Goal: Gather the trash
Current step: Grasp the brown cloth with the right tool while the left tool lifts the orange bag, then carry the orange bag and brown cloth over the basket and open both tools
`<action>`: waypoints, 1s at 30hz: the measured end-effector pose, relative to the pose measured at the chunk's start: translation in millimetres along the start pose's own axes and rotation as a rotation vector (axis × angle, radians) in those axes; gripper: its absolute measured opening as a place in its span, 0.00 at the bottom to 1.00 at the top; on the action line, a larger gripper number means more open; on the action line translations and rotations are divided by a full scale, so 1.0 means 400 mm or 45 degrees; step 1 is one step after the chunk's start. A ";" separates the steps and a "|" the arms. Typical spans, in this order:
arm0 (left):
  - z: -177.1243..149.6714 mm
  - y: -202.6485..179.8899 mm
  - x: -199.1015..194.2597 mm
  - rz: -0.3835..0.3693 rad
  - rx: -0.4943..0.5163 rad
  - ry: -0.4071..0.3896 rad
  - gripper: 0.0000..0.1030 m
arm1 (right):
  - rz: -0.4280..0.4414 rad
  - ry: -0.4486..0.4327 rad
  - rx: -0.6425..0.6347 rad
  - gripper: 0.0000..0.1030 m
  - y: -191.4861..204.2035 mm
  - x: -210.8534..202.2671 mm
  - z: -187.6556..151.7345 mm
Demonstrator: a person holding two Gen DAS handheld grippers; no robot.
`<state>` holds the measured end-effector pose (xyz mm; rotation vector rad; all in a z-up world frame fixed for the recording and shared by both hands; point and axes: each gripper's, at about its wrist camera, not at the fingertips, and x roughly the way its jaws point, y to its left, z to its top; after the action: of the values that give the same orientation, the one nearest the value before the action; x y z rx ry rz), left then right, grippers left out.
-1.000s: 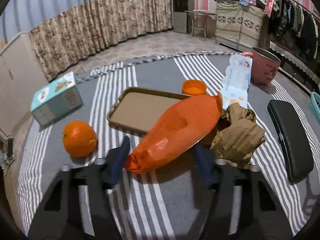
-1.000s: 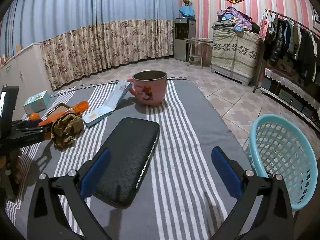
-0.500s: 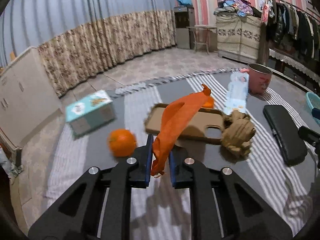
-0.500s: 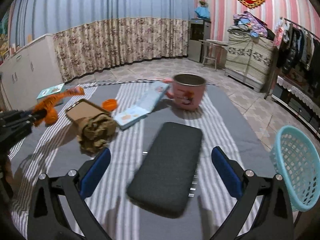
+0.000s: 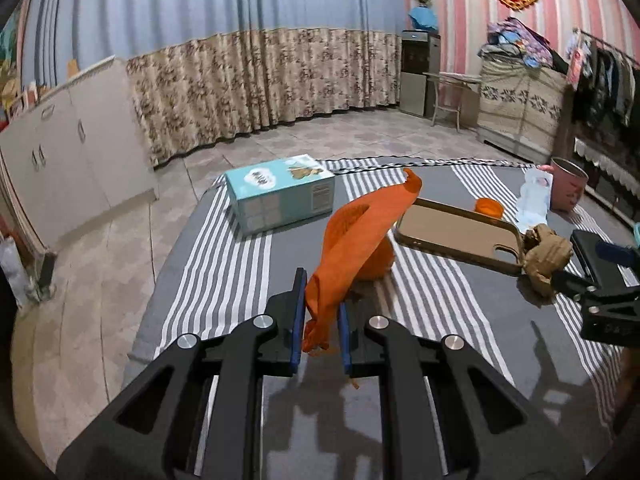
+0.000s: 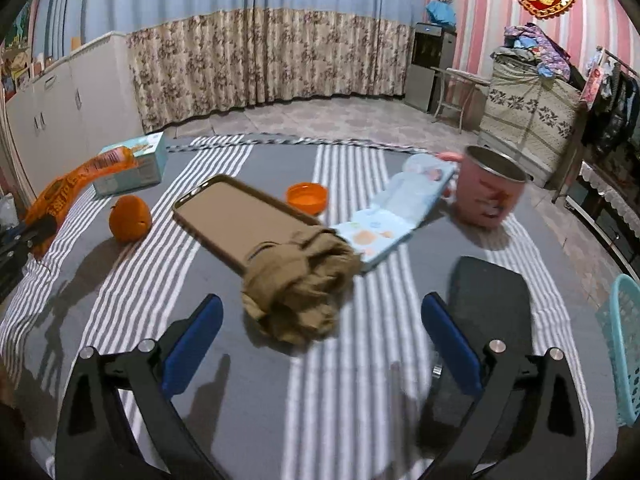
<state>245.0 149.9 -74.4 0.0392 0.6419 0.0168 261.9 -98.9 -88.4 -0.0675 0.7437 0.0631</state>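
Observation:
My left gripper [image 5: 322, 312] is shut on the lower end of an orange plastic wrapper [image 5: 360, 232], which it holds up off the striped cloth. The right wrist view shows that wrapper [image 6: 76, 184] at the far left. A crumpled brown paper wad [image 6: 300, 284] lies on the cloth just beyond my right gripper [image 6: 320, 332]. Its jaws stand wide and are closing, and the pads touch nothing. The wad [image 5: 546, 254] also shows at the right of the left wrist view. A turquoise basket [image 6: 624, 352] stands at the right edge.
On the cloth lie a tissue box [image 5: 280, 192], an orange fruit [image 6: 130, 218], a brown phone case [image 6: 240, 216], an orange lid [image 6: 306, 196], a light blue booklet [image 6: 392, 216], a pink mug [image 6: 488, 192] and a black case [image 6: 488, 296].
My left gripper shut on the orange wrapper, lifted it and swung left. My right gripper swung left from the black case to the brown wad, and its jaws narrowed slightly.

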 end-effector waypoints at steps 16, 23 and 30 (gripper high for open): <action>0.012 -0.012 -0.034 -0.006 -0.022 -0.048 0.12 | 0.160 -0.015 -0.044 0.40 -0.037 -0.067 -0.006; 0.032 -0.090 -0.087 -0.036 0.013 -0.092 0.12 | 0.127 -0.078 0.069 0.40 -0.195 -0.166 -0.026; 0.045 -0.216 -0.131 -0.106 0.071 -0.120 0.12 | 0.027 -0.160 0.162 0.40 -0.353 -0.263 -0.070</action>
<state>214.1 61.4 -32.3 0.0667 0.5494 -0.0827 177.3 -245.3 -32.3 0.0650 0.6216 0.0395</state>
